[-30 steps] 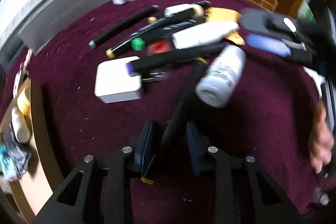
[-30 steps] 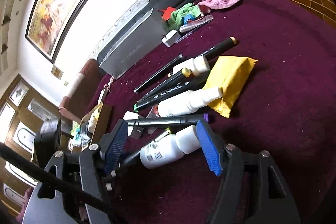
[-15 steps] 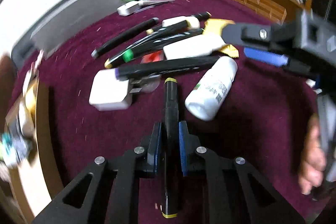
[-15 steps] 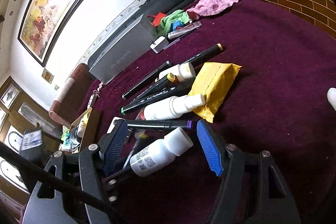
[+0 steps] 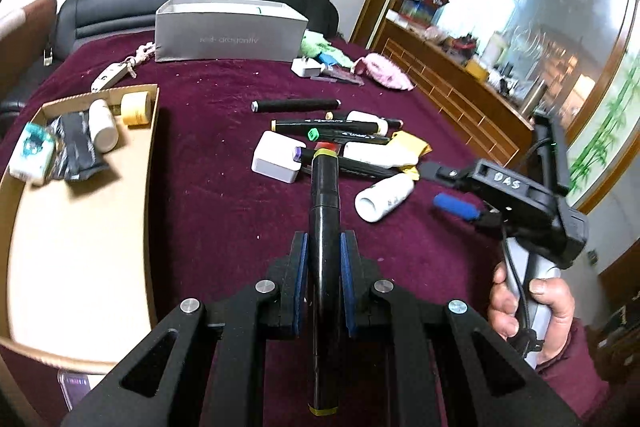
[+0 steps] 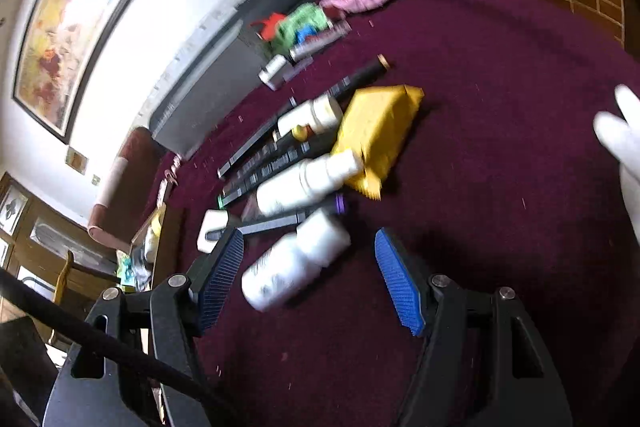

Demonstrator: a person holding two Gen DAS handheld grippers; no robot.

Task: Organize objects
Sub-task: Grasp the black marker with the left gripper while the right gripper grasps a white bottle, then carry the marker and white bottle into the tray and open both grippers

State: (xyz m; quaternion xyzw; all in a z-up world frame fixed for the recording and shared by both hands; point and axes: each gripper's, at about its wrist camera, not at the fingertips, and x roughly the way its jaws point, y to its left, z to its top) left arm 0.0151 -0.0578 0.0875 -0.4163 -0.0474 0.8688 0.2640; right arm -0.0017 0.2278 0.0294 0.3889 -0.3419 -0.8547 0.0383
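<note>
My left gripper (image 5: 323, 245) is shut on a black marker (image 5: 325, 195) with yellow ends, held above the dark red cloth and pointing at the pile. The pile holds more markers (image 5: 336, 126), a white charger block (image 5: 276, 157), a yellow packet (image 6: 376, 131), a spray bottle (image 6: 304, 183) and a white pill bottle (image 6: 296, 263). My right gripper (image 6: 308, 247) is open, its blue pads on either side of the pill bottle and apart from it. It also shows in the left wrist view as the right gripper (image 5: 446, 187), its handle in a hand (image 5: 532, 307).
A cardboard tray (image 5: 80, 227) at the left holds a small bottle, a tape roll and packets at its far end. At the back stand a grey box (image 5: 228, 31), a pink cloth (image 5: 384, 75) and a green cloth. A wooden ledge runs along the right.
My left gripper closed on the yellow-ended marker, lifted it off the cloth and swung left, bringing the tray into view. The right gripper stayed over the pill bottle, tilting a little.
</note>
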